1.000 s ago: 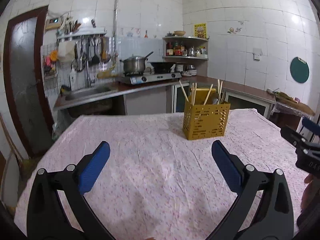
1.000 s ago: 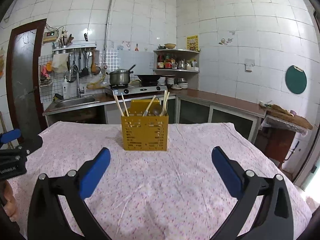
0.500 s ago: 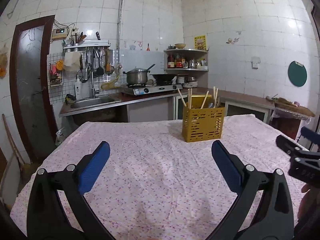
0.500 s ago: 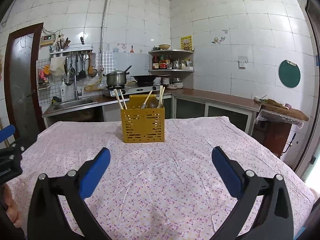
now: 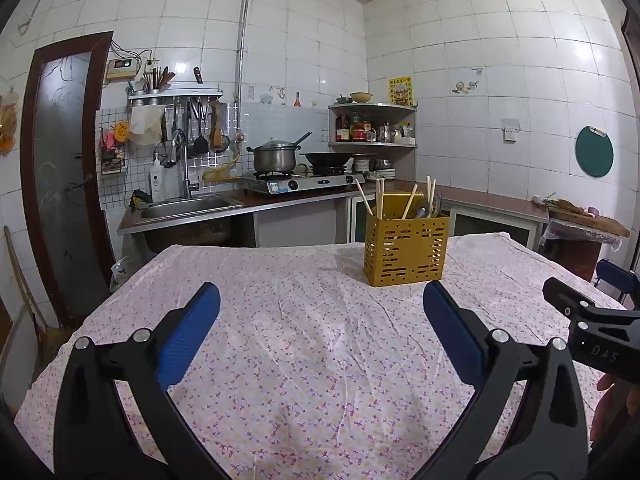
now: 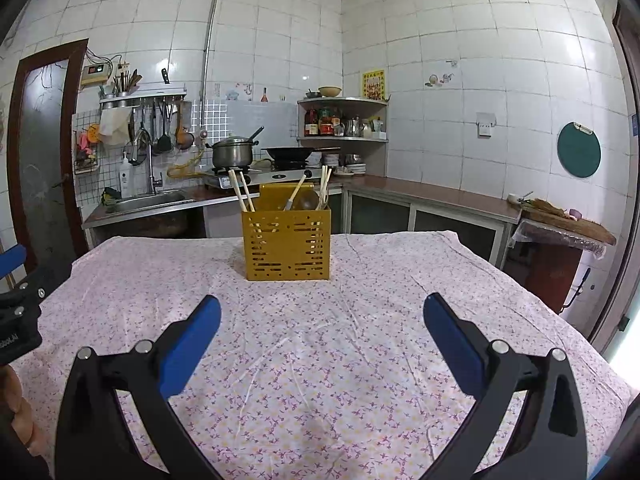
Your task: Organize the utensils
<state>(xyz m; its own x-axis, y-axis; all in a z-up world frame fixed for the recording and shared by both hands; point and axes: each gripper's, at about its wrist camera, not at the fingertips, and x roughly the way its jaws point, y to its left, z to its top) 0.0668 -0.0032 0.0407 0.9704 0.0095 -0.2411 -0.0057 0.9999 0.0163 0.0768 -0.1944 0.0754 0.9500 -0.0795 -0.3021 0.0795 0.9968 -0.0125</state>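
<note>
We hold the left hand-held gripper [image 5: 320,316] and the right hand-held gripper [image 6: 322,318] spread wide and grasping nothing above the floral-clothed desk [image 6: 360,360]. Ahead, well apart, stands the perforated yellow boxy utensil holder [image 6: 286,244], with wooden chopsticks [image 6: 242,196] leaning inside.

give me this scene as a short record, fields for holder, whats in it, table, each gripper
holder: yellow slotted caddy, upright on the table, far from both grippers
contents: wooden chopsticks leaning at the left and right ends, metal spoon in the middle
table: pink floral cloth, nothing loose visible on it
left gripper: open, holding nothing, above the near part of the table
right gripper: open, holding nothing, facing the caddy
task state: utensils appear already in the caddy
</note>
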